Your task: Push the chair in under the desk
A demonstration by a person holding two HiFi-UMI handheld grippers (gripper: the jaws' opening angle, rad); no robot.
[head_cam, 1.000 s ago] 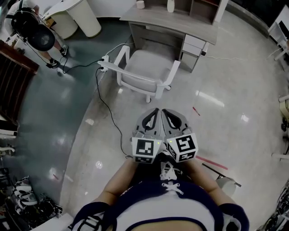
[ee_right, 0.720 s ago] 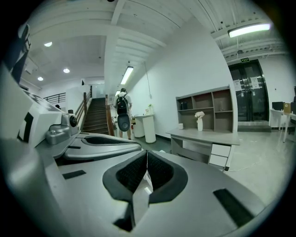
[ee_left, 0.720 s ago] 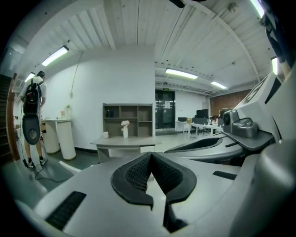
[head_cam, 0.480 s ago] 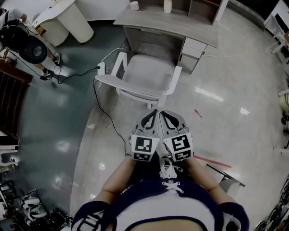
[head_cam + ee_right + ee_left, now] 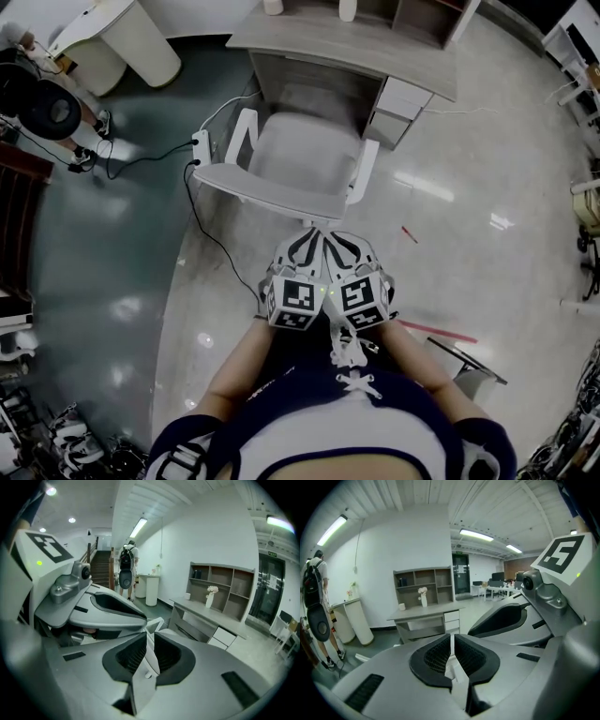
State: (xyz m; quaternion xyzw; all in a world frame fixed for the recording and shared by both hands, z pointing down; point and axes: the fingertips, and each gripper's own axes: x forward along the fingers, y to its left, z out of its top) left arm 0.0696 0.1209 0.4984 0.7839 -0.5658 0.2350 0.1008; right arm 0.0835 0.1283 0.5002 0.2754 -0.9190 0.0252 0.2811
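Observation:
A white chair (image 5: 302, 155) stands in front of the grey desk (image 5: 349, 39), its seat partly under the desk top and its backrest (image 5: 267, 192) toward me. My left gripper (image 5: 313, 236) and right gripper (image 5: 331, 238) are held side by side, tips just short of the backrest's near edge. The left gripper's (image 5: 451, 641) jaws are starting to open, a thin slit, with nothing held between them. The right gripper's (image 5: 149, 639) jaws are shut on nothing. In both gripper views, a pale part of the chair shows beyond the tips.
A power strip (image 5: 199, 145) with a black cable lies on the floor left of the chair. A drawer unit (image 5: 401, 98) sits under the desk's right side. A person (image 5: 125, 573) with a backpack stands at the far left by a white cabinet (image 5: 122, 37). A red strip (image 5: 441, 331) lies at my right.
I have come closer to the chair and desk. Both grippers, still side by side, now reach nearly to the backrest's edge, which faces me more squarely.

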